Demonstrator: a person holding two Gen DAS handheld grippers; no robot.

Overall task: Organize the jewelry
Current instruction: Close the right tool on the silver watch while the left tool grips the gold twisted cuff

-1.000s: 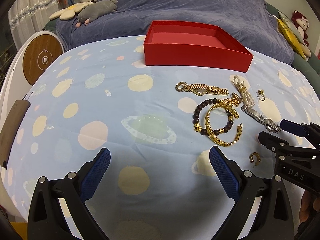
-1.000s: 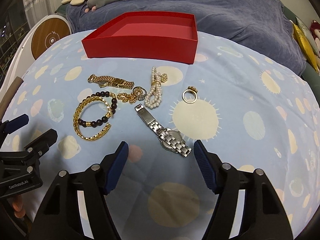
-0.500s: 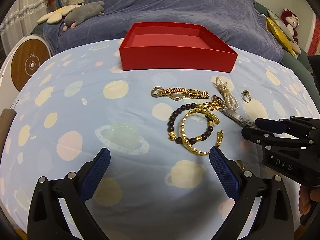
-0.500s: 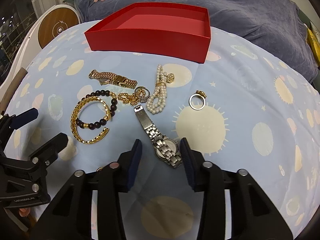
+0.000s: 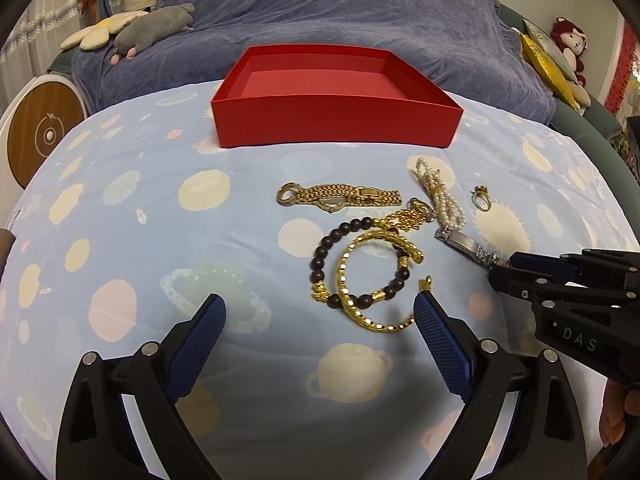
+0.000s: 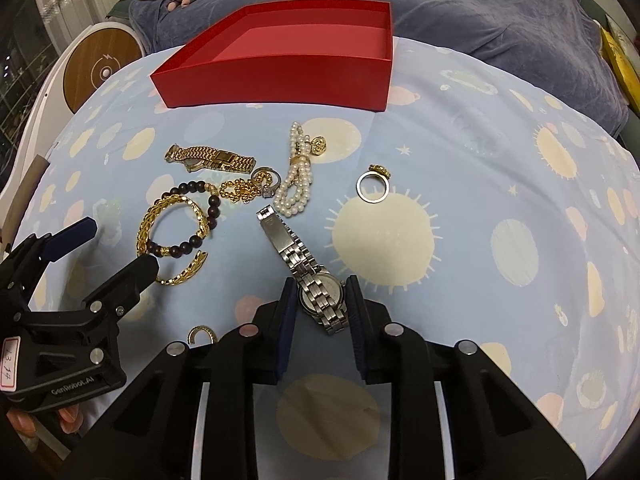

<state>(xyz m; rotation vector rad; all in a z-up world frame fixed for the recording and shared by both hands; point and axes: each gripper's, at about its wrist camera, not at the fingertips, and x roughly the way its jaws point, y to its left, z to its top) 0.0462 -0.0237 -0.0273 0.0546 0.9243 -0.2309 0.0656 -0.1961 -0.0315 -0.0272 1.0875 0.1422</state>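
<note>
The silver watch (image 6: 308, 276) lies on the planet-print cloth, its case between the pads of my right gripper (image 6: 322, 294), which is shut on it. From the left wrist view the right gripper (image 5: 505, 267) sits at the watch band's (image 5: 466, 242) near end. My left gripper (image 5: 318, 308) is open just in front of the dark bead bracelet (image 5: 320, 256) and the gold bangle (image 5: 360, 316). A gold watch (image 6: 212, 160), a gold chain (image 6: 240, 190), a pearl bracelet (image 6: 298, 184) and a gold ring (image 6: 373, 190) lie further back. Behind them stands the open, empty red box (image 6: 280, 76).
A small gold ring (image 6: 202, 334) lies between the two grippers, close to the near edge. The left gripper (image 6: 118, 246) stands left of the right one. A purple blanket (image 5: 340, 12) with plush toys (image 5: 156, 24) lies behind the box. A round wooden-faced disc (image 5: 44, 136) stands at far left.
The right gripper's jaws have closed from wide open onto the silver watch's case. The left gripper has shifted right, so the bracelets now sit between its fingers' line.
</note>
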